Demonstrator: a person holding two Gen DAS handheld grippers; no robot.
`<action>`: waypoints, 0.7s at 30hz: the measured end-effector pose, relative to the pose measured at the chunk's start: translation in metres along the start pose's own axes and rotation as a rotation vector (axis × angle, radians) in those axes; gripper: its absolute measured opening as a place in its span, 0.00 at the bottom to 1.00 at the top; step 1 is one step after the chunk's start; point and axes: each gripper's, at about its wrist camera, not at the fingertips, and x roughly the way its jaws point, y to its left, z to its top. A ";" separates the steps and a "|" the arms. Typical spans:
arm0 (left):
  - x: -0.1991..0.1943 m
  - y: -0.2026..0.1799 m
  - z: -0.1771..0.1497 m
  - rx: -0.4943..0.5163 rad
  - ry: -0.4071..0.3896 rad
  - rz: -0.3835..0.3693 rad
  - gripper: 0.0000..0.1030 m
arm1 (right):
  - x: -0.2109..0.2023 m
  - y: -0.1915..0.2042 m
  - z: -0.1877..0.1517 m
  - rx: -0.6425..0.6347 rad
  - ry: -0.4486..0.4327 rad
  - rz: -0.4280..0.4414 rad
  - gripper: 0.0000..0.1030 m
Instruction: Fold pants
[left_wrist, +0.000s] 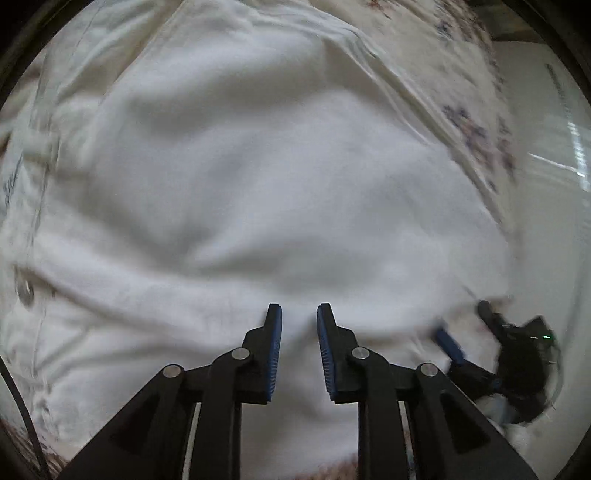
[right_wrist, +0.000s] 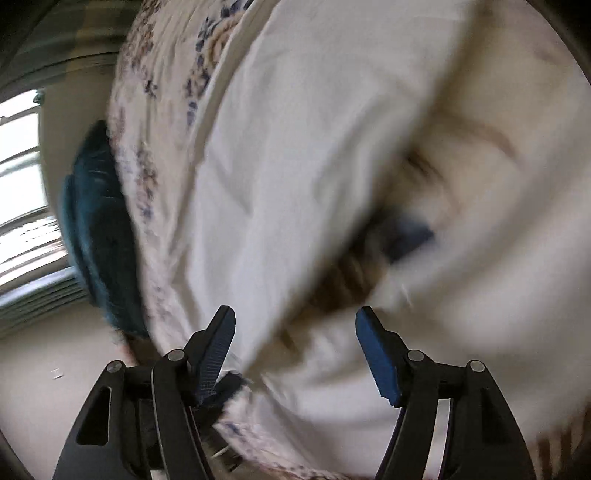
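Note:
White pants (left_wrist: 258, 177) lie spread over a floral sheet (left_wrist: 469, 122), with the waistband and a button (left_wrist: 26, 291) at the left of the left wrist view. My left gripper (left_wrist: 299, 317) hovers over the white cloth with a narrow gap between its blue-padded fingers; nothing is pinched. My right gripper (right_wrist: 295, 325) is wide open above the pants (right_wrist: 332, 147), holding nothing. It also shows at the lower right of the left wrist view (left_wrist: 465, 328), at the pants' edge. The right wrist view is blurred by motion.
The floral sheet (right_wrist: 155, 122) runs along the left of the pants in the right wrist view. A dark teal object (right_wrist: 96, 229) lies beyond its edge, with pale floor (right_wrist: 55, 354) and a bright window (right_wrist: 22, 206) further left.

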 end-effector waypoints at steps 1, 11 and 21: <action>0.002 -0.001 0.005 -0.001 -0.031 0.044 0.17 | 0.008 -0.001 0.012 0.001 0.012 -0.009 0.55; -0.022 0.003 0.000 -0.110 -0.152 0.233 0.17 | 0.001 0.023 0.066 -0.185 0.098 -0.135 0.15; -0.008 -0.007 -0.080 -0.079 -0.144 0.405 0.17 | 0.040 0.066 -0.076 -1.291 0.404 -0.543 0.41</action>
